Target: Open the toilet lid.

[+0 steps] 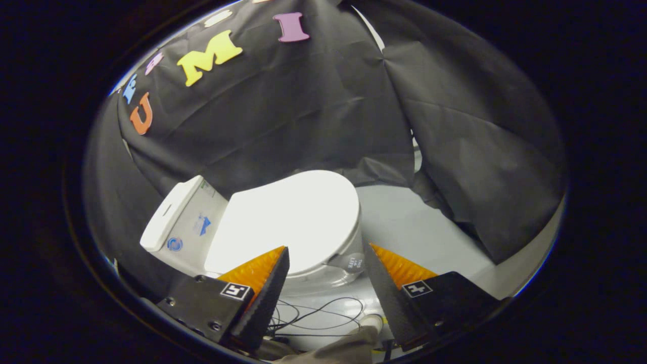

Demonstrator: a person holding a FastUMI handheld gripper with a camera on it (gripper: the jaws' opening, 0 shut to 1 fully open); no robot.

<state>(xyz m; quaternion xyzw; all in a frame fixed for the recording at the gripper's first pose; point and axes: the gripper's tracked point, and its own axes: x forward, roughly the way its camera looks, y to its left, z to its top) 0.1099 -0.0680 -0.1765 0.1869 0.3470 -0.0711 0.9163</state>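
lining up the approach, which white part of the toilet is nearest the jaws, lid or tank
The closed lid: its near rim lies just ahead of the open gripper, whose jaws stand apart. The tank sits off beyond the lid's far end.

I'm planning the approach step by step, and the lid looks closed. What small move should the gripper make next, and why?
Probably ease the gripper forward and down toward the near rim of the toilet lid. The lid lies flat and shut on the bowl, the fingers stand open with nothing between them, and the rim sits just ahead of them, not yet touched. The tank lies beyond the far end.
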